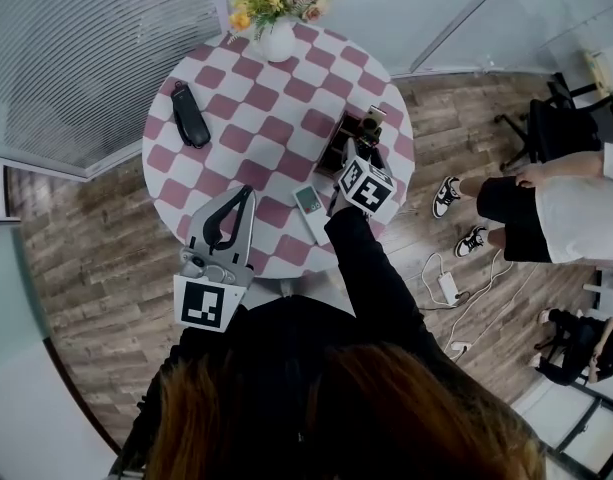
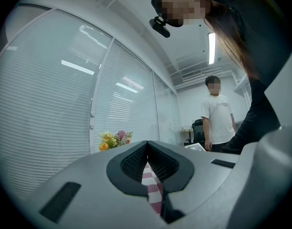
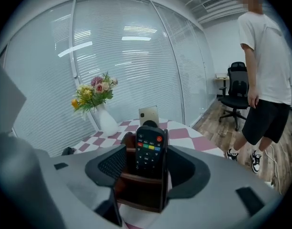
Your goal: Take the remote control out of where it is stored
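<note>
Two tongs, one job: the right gripper (image 3: 149, 161), jaws spread, straddles the black remote (image 3: 149, 149) standing upright in its wooden holder (image 3: 141, 194) on the checked table (image 1: 276, 128). The left gripper (image 1: 248, 193) waits closed and empty. Next, probably: squeeze the remote, then lift straight up.

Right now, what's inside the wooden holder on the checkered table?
In the wooden holder, a black remote stands upright in front, buttons showing. Behind it rises a pale flat slab, perhaps a phone. The holder's walls hide both lower ends and anything deeper.
</note>
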Demonstrator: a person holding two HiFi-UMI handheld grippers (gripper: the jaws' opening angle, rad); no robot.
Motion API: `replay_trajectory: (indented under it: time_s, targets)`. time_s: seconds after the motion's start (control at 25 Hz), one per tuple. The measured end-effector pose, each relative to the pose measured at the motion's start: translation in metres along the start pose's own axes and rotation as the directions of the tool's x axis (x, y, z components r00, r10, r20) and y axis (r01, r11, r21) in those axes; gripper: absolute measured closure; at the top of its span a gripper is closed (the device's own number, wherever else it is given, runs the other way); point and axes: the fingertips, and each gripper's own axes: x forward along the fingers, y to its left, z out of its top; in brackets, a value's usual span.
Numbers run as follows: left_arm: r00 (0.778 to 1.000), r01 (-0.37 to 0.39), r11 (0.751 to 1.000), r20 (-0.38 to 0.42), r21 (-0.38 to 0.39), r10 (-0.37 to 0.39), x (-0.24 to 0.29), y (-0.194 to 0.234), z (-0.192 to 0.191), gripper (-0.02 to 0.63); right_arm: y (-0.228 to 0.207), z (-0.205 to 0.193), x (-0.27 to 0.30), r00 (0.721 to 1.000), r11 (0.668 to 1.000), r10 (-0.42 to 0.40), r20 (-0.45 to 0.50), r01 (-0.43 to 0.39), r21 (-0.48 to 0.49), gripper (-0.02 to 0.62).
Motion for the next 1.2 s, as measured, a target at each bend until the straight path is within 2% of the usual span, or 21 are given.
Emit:
replay_trajectory:
  time_s: [0.2,0.64,0.76,1.2]
  targets:
    - [1.0,-0.008,1.0,-0.011,-0.001,0.008,-0.003,0.004,-0.002,0.597,0.002,0.005,0.006,1.0,0.999,-0.03,0.008,0.031,-0.018,0.339]
    - [1.0,-0.018,1.0,-0.01,0.004,0.018,-0.004,0.007,-0.001,0.597,0.014,0.005,0.022,1.0,0.993,-0.031,0.002,0.031,-0.112,0.342]
    - [1.0,-0.024,1.0,-0.018,0.003,0.024,-0.005,0.01,-0.003,0.597,0.015,0.004,0.026,0.999,0.99,-0.034,0.002,0.033,-0.134,0.371]
    - [0.999,-0.03,1.0,-0.018,-0.008,0.03,-0.005,0.013,-0.005,0.597,0.02,0.006,0.025,0.999,0.989,0.024,0.025,-0.02,-0.15,0.385]
